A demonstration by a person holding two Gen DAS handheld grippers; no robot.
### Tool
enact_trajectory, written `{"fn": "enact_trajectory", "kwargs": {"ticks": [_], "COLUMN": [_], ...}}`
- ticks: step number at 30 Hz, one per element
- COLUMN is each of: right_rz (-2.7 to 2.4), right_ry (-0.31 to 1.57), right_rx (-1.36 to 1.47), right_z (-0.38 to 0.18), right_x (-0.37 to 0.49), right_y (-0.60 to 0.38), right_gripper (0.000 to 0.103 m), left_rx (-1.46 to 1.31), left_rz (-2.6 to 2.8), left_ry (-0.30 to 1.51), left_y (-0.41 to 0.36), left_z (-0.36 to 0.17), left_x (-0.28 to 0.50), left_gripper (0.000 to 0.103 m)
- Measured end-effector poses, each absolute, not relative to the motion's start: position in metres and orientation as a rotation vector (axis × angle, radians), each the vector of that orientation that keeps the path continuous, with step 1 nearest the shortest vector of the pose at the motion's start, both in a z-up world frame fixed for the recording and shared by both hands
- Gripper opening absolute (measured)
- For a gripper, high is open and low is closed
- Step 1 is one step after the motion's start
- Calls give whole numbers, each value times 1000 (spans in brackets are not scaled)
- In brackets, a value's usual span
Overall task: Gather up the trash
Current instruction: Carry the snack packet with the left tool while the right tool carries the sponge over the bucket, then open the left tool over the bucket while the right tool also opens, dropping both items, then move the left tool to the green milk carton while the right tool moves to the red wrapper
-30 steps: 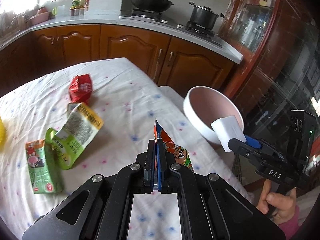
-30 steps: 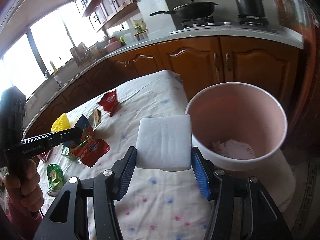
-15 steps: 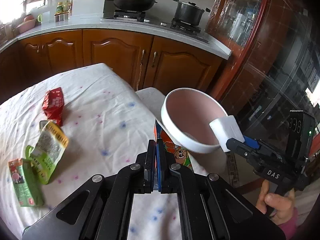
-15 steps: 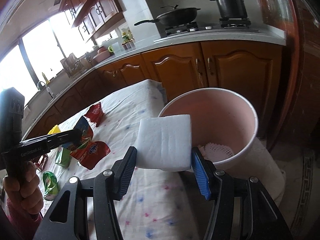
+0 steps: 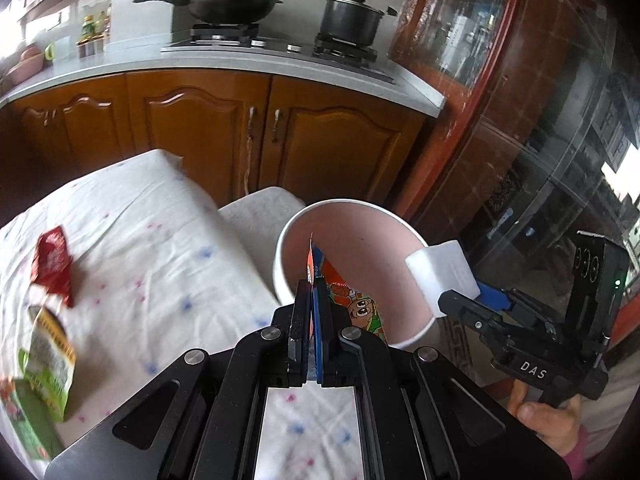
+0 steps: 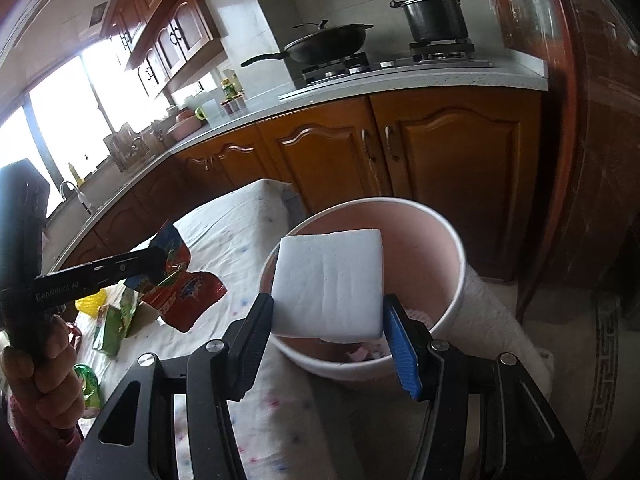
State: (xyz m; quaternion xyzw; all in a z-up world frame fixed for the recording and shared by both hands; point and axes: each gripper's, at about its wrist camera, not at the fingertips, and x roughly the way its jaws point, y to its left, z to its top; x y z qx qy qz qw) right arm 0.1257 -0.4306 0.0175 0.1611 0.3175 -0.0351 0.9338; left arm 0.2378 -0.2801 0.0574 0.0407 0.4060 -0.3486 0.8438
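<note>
A pink bin (image 5: 360,248) stands beside the table's end; it also shows in the right wrist view (image 6: 424,240). My left gripper (image 5: 311,304) is shut on an orange cartoon snack wrapper (image 5: 352,304), held at the bin's near rim. In the right wrist view the left gripper (image 6: 160,258) holds the wrapper (image 6: 176,264) over the table. My right gripper (image 6: 332,312) is shut on a white foam block (image 6: 328,284) over the bin's near rim; the block also shows in the left wrist view (image 5: 440,276). White trash lies in the bin's bottom.
On the white dotted tablecloth (image 5: 160,248) lie a red wrapper (image 5: 52,264), a green-yellow packet (image 5: 48,364) and a green carton (image 6: 112,324). A red pouch (image 6: 192,296) lies near the bin. Wooden cabinets (image 5: 320,148) and a glass cupboard (image 5: 520,120) stand behind.
Both grippers have moved toward the bin with their loads. The wrapper now reaches the bin's rim and the foam block is over its near edge.
</note>
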Motion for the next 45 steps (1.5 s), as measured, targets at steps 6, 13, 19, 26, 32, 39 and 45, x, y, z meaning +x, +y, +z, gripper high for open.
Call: {"fn": "enact_trajectory", "kwargs": {"ticks": [6, 13, 19, 26, 32, 39, 45], "right_rz": [-92, -97, -89, -82, -80, -85, -74], "right_ry": [652, 686, 714, 726, 721, 707, 704], "right_rx": [329, 331, 338, 378, 403, 418, 416], "right_z": [17, 9, 1, -2, -3, -1, 2], "right_x": [132, 144, 155, 163, 162, 156, 152], "right_y": [-449, -465, -471, -482, -486, -486, -482], "right_gripper": [57, 57, 57, 61, 73, 73, 73], "left_rx": [111, 122, 137, 148, 143, 127, 105], "left_rz": [-755, -753, -744, -742, -728, -716, -701], "left_ry": [887, 943, 969, 998, 990, 989, 986], "left_y": [-307, -326, -337, -345, -342, -331, -313], "left_z": [47, 28, 18, 12, 12, 13, 17], "left_x": [248, 264, 273, 278, 277, 275, 268], "left_gripper": [1, 1, 1, 26, 30, 30, 30]}}
